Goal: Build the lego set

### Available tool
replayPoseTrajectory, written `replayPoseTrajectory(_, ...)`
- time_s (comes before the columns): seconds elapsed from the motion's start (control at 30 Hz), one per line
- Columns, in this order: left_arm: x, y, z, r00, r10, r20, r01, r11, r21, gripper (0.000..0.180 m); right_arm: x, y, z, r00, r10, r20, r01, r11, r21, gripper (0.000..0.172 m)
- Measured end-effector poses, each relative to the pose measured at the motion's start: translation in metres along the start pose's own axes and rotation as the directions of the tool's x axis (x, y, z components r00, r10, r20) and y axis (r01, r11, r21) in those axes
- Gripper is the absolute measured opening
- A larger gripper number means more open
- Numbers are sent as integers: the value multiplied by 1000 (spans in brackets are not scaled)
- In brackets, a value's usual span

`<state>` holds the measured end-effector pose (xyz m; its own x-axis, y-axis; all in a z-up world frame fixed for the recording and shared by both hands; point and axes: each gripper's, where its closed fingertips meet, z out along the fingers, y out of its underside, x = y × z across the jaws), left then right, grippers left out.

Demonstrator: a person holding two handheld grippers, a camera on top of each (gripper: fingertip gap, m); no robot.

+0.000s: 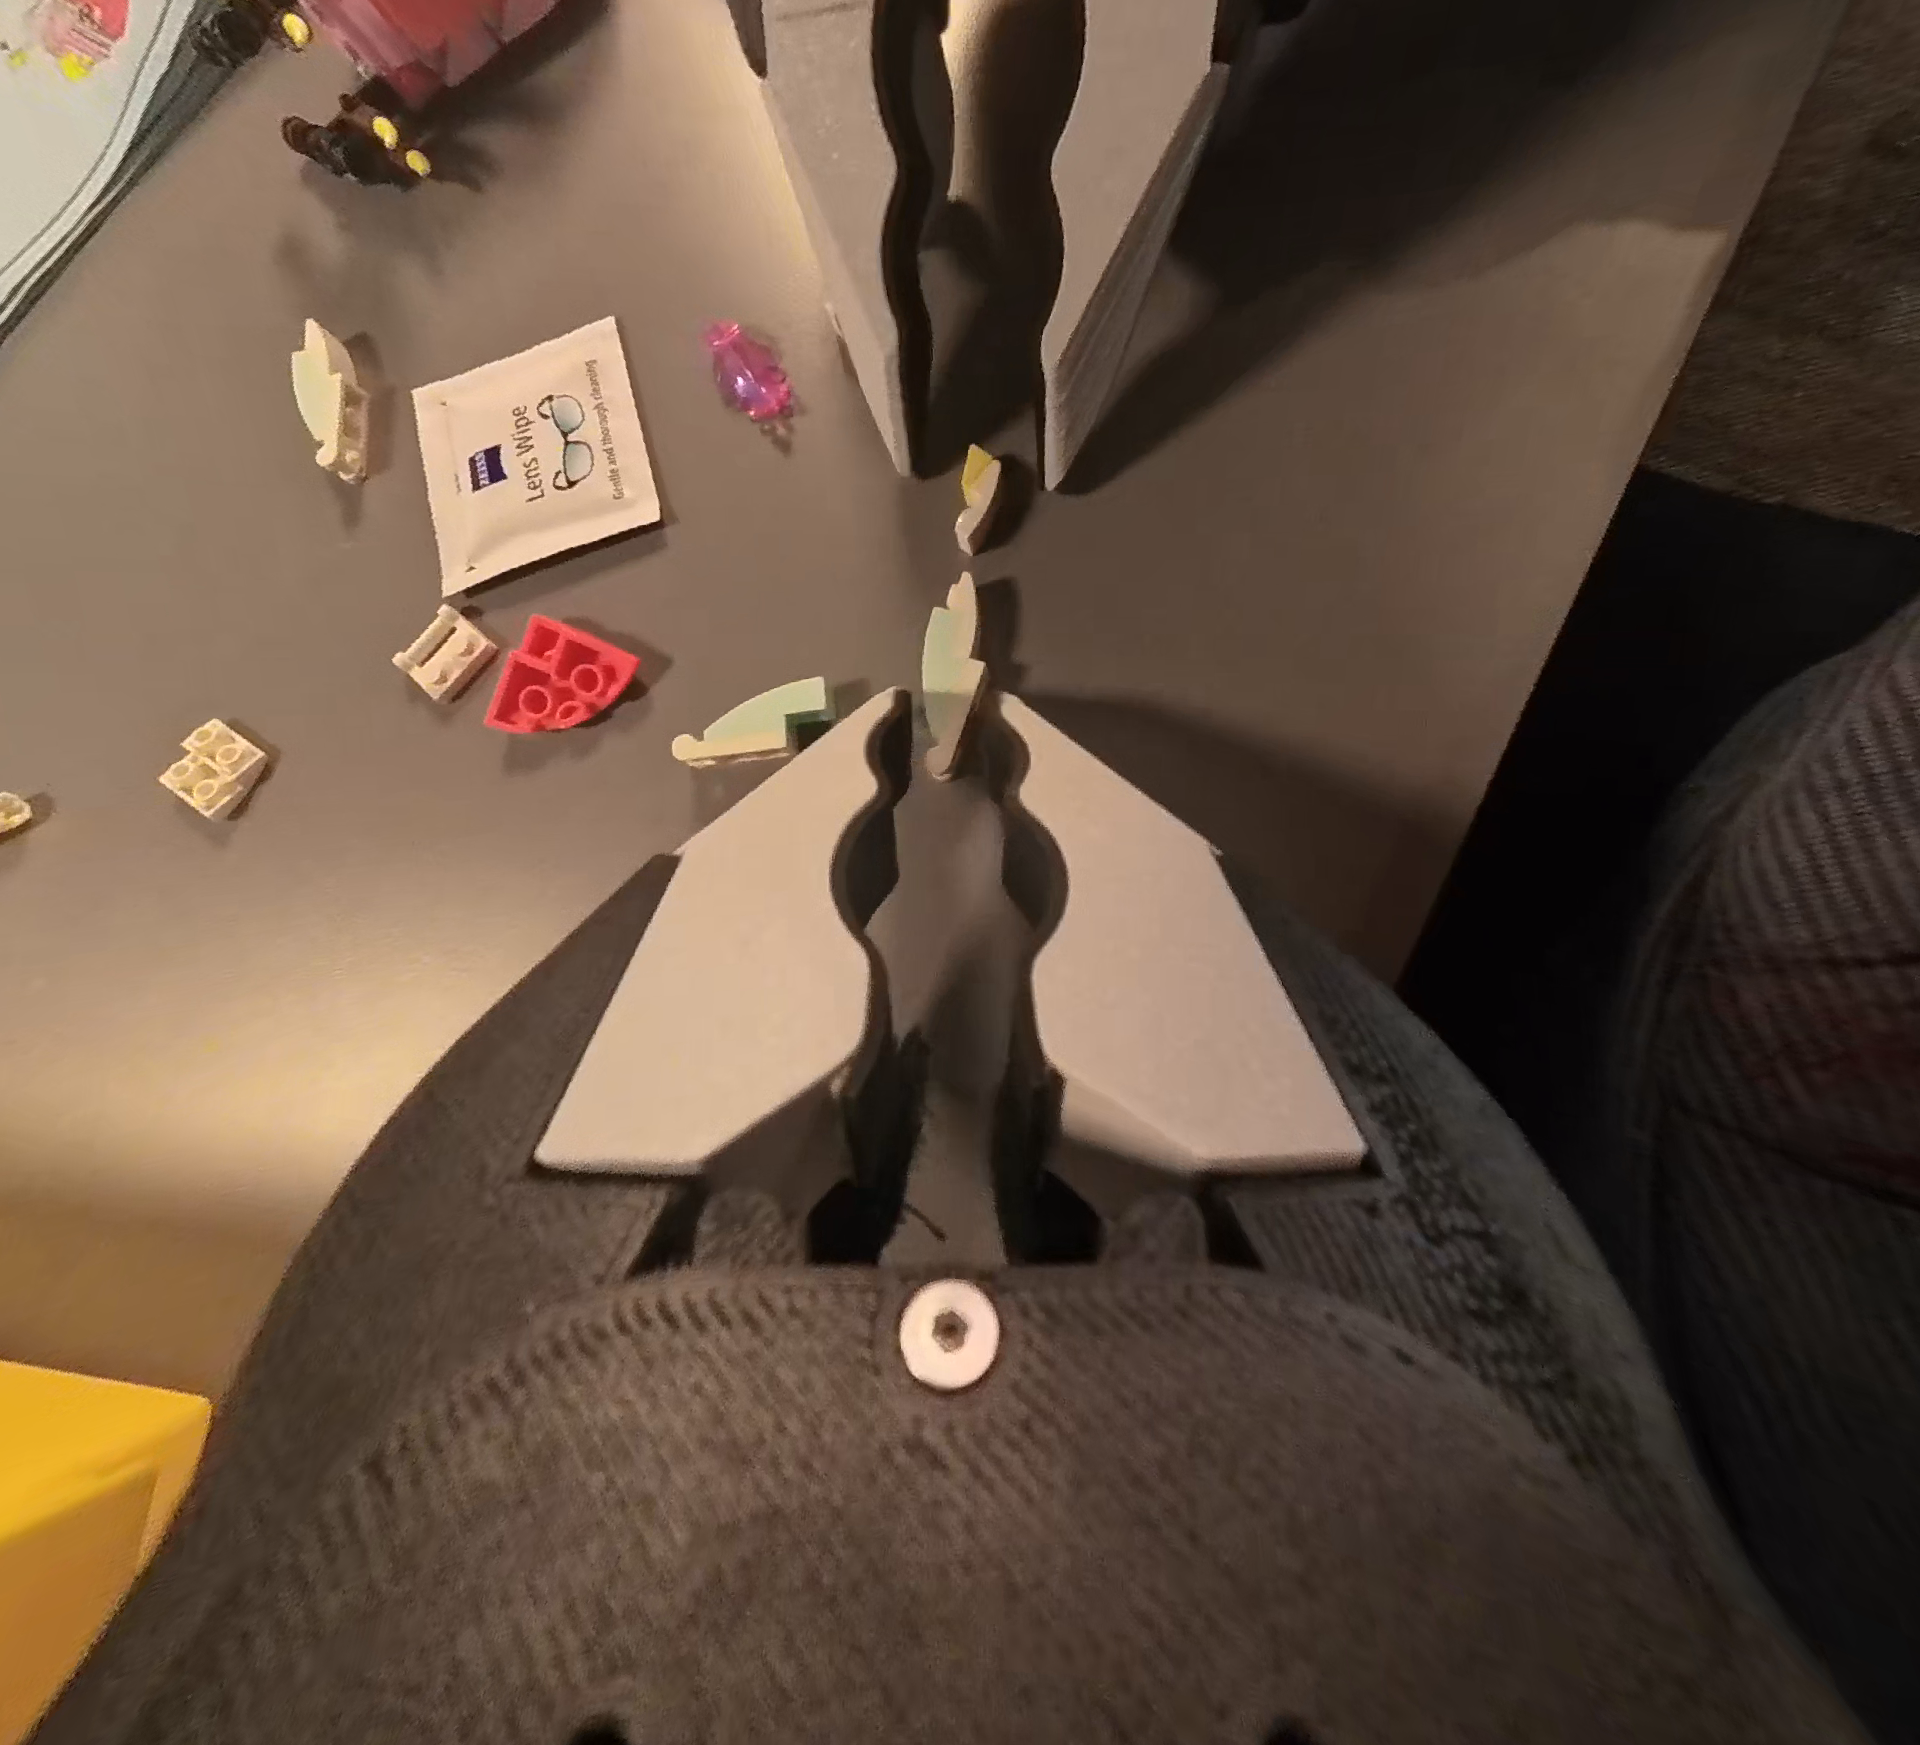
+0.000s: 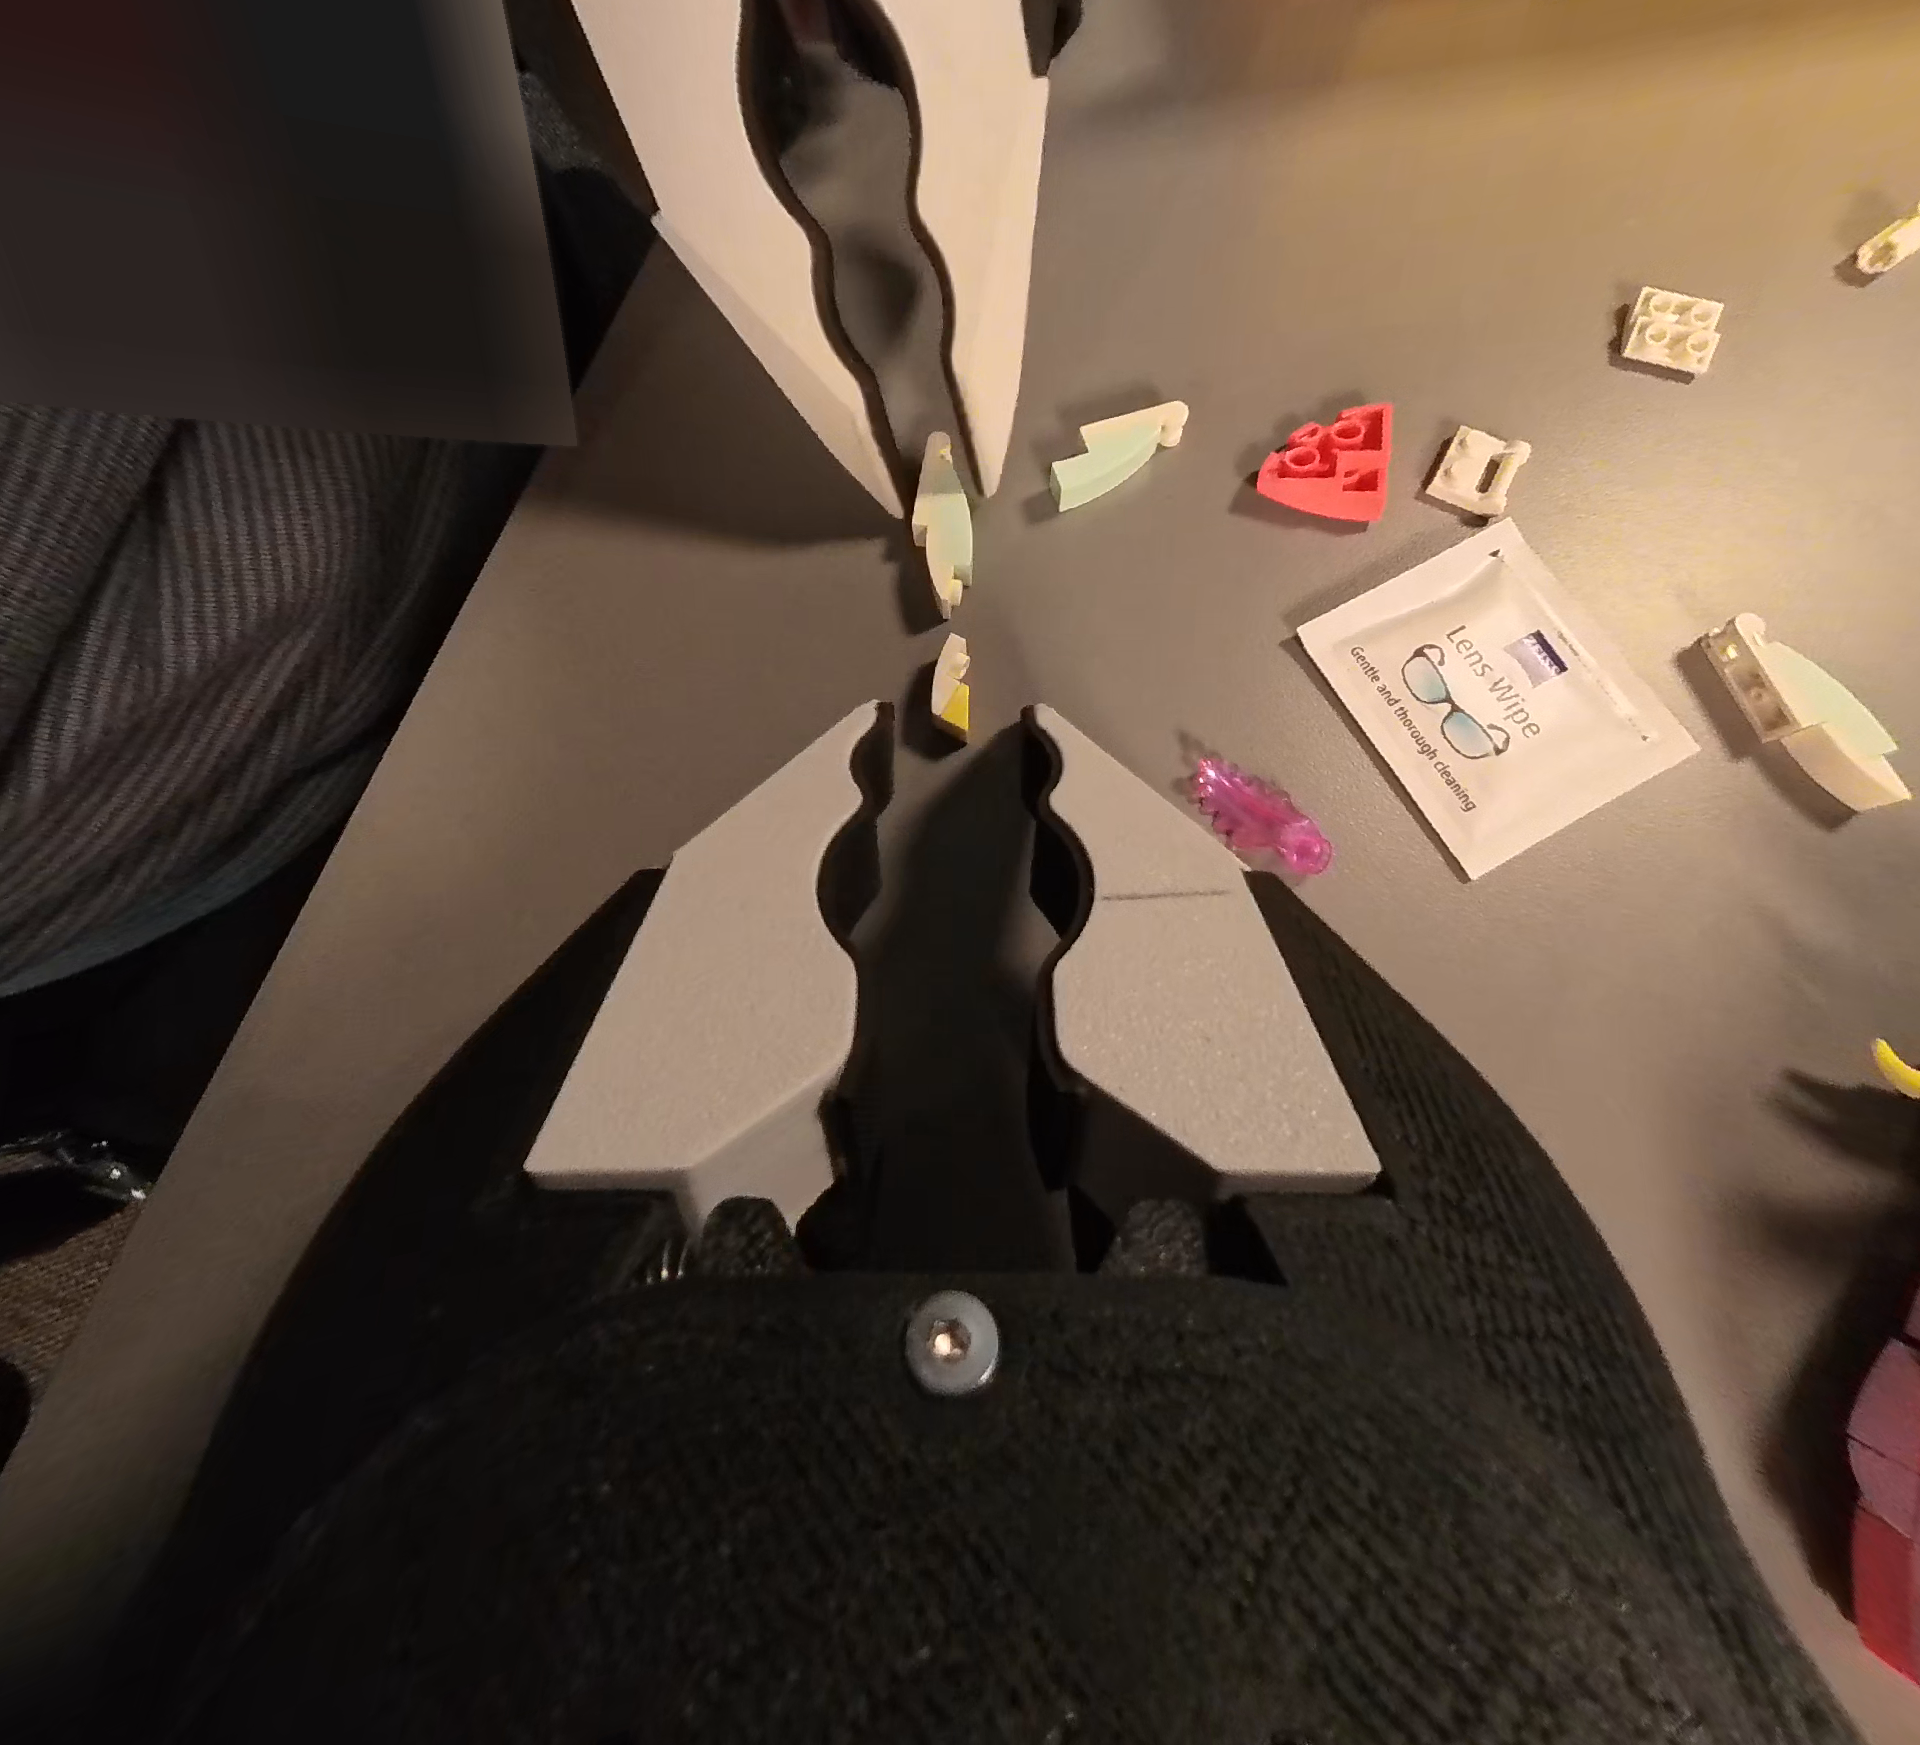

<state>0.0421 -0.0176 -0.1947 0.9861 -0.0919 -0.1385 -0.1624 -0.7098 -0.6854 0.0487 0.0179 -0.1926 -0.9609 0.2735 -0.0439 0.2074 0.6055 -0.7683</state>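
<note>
Grey tabletop (image 1: pixel 1247 552), loose bricks scattered.
Left gripper (image 1: pixel 956 729): jaws slightly parted around a mint-and-white curved piece (image 1: pixel 948 656) standing on edge. A gap shows on one side, so it is not clamped.
Right gripper (image 2: pixel 956 719): jaws released, with a small white-and-yellow piece (image 2: pixel 953 687) just ahead of the tips.
Judgement: thin pieces tip easily, so keep the jaws square.
Contact on the curved piece's other side is hidden.

Mint-white curved piece (image 1: pixel 951 677) on edge, yellow-white piece (image 2: pixel 953 689) just beyond.
</note>
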Motion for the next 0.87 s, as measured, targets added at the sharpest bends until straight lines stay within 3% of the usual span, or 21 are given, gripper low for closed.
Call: replayPoseTrajectory(0.87,2,3,-3,998,15,-61,-16,1000,-15,16,0,-1,2,1000,-17,-4,17,1000,3,6)
